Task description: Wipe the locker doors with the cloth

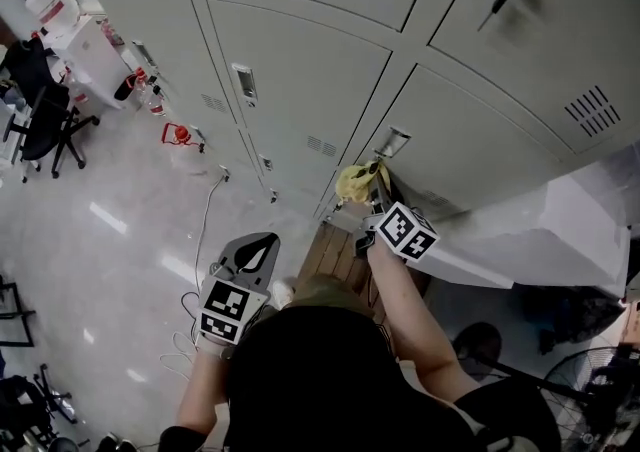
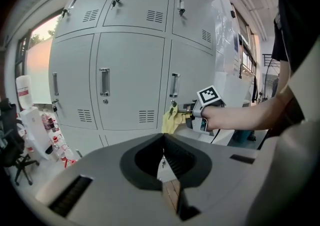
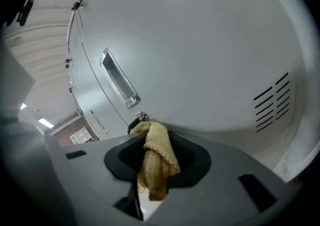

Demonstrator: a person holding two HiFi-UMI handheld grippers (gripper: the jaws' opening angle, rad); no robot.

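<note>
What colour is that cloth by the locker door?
The cloth is yellow, clearest in the right gripper view.

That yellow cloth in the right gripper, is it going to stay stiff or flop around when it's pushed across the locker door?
Probably floppy: the cloth droops in folds from the right gripper. It looks like light terry, so it should squash flat against the locker door rather than slide stiffly. A loose end might catch on the handle.

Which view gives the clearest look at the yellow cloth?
The right gripper view: the cloth hangs close up at the centre, clamped in the right gripper. The head view shows it only as a small yellow bundle by a door handle; the left gripper view shows it small and distant.
</note>
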